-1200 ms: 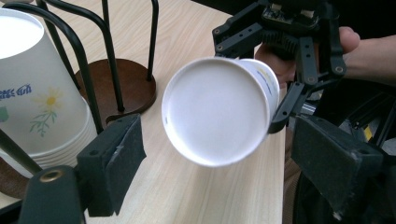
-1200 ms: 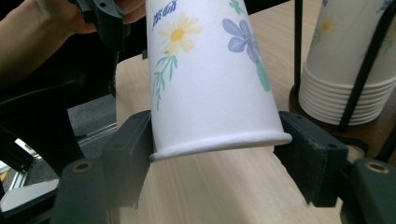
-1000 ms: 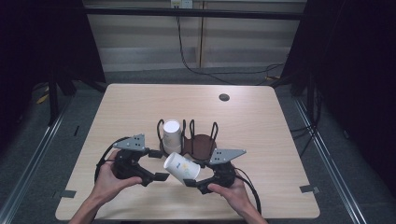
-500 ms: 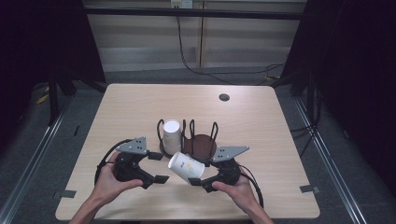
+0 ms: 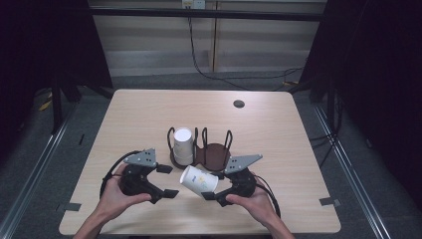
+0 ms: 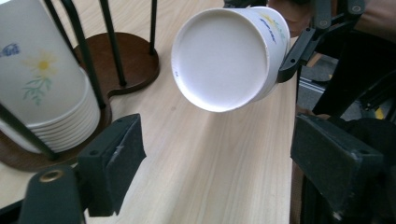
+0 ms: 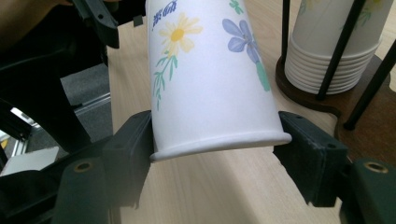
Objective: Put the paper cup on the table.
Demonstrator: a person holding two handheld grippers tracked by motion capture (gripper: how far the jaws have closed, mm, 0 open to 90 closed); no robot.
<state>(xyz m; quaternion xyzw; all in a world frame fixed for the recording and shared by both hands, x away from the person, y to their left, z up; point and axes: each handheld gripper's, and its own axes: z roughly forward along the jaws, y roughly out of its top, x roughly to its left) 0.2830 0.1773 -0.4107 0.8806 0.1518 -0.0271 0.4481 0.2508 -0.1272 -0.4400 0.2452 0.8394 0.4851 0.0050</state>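
One paper cup (image 5: pixel 198 181) pinched in right tool (image 5: pixel 215 191); left tool (image 5: pixel 168 181) spread, closing slightly.

A lab-like recording space: a bare wooden worktop (image 5: pixel 149 114) framed by dark curtains (image 5: pixel 45 45), metal floor rails (image 5: pixel 35 159), a cable (image 5: pixel 199 55) running from a wall socket (image 5: pixel 193 4), tape marks on the edges

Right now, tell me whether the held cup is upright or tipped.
Tipped: the cup lies sideways in the right gripper, base toward the left gripper.
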